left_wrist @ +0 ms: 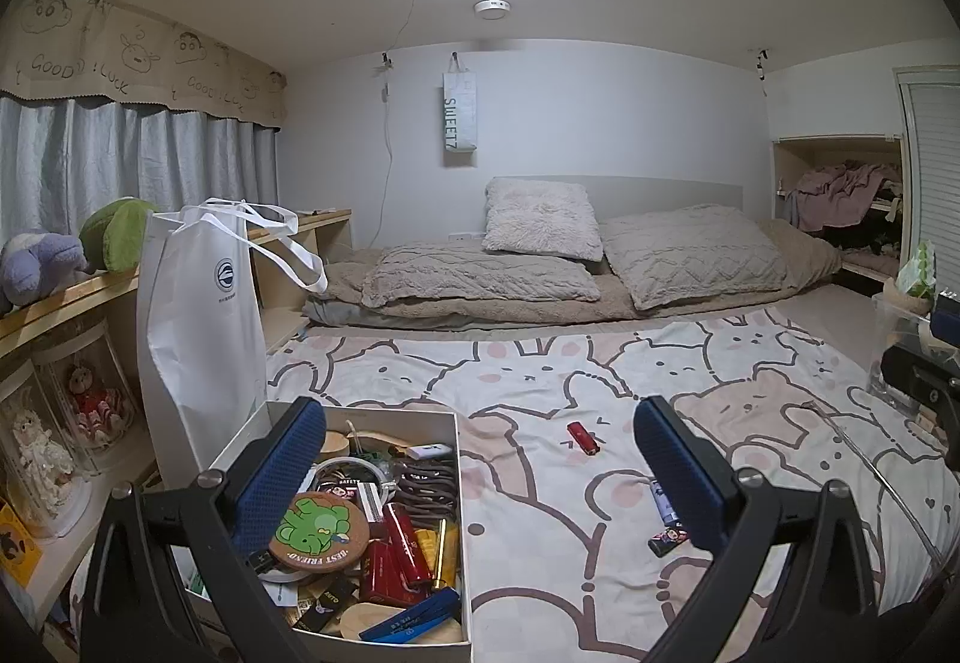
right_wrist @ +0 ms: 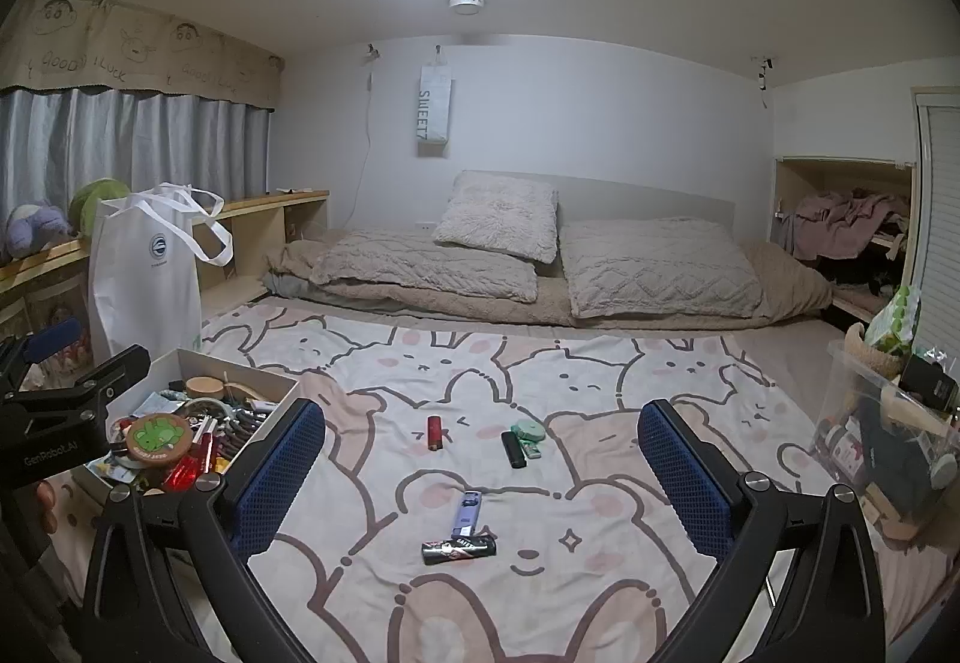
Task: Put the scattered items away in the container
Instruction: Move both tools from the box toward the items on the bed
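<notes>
Right wrist view | right claw (right_wrist: 480, 459) wide apart, empty | left claw (left_wrist: 474, 453) wide apart, empty | box (left_wrist: 459, 483) on bed at left, full | lighters (right_wrist: 459, 546) loose on blanket (right_wrist: 600, 363)

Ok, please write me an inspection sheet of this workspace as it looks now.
Surface: bed cover with bunny print, flat, lightly wrinkled.
Job's things: white box at the left, already crowded with small items; still loose on the cover are a red lighter, black lighter, green round item, purple lighter and black printed lighter.
Clutter: white tote bag behind the box; clear bin at the right.
Grippers: left gripper and right gripper both open, holding nothing.
Cables: one thin cord down the back wall.
Surroundings: pillows, curtain, plush toys on a shelf.
</notes>
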`<state>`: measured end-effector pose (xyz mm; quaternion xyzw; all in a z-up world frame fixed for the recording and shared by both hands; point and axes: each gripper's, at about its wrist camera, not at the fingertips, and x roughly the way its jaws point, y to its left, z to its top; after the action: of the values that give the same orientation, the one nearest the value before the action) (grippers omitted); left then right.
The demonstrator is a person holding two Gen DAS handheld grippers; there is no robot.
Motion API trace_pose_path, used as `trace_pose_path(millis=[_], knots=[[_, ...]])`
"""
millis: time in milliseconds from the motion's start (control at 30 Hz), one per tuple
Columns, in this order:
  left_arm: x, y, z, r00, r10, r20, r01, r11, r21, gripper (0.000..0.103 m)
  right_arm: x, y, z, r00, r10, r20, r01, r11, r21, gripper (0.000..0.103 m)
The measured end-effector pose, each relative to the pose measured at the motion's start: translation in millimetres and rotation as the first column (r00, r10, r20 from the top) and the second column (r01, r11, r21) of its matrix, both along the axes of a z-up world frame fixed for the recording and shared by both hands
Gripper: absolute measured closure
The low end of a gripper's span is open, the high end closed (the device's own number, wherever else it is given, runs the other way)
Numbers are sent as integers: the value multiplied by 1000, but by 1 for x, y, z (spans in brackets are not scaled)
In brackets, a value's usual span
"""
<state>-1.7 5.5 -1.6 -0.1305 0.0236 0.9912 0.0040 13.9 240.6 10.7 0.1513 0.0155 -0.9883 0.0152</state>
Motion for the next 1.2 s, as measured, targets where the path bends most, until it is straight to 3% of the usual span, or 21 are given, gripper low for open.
trace_pose_path(millis=[1200], knots=[[-4,0,-6,1000,-3,12,3,1000,-8,0,-2,-6,-4,1000,6,7,-6,1000,11,0]])
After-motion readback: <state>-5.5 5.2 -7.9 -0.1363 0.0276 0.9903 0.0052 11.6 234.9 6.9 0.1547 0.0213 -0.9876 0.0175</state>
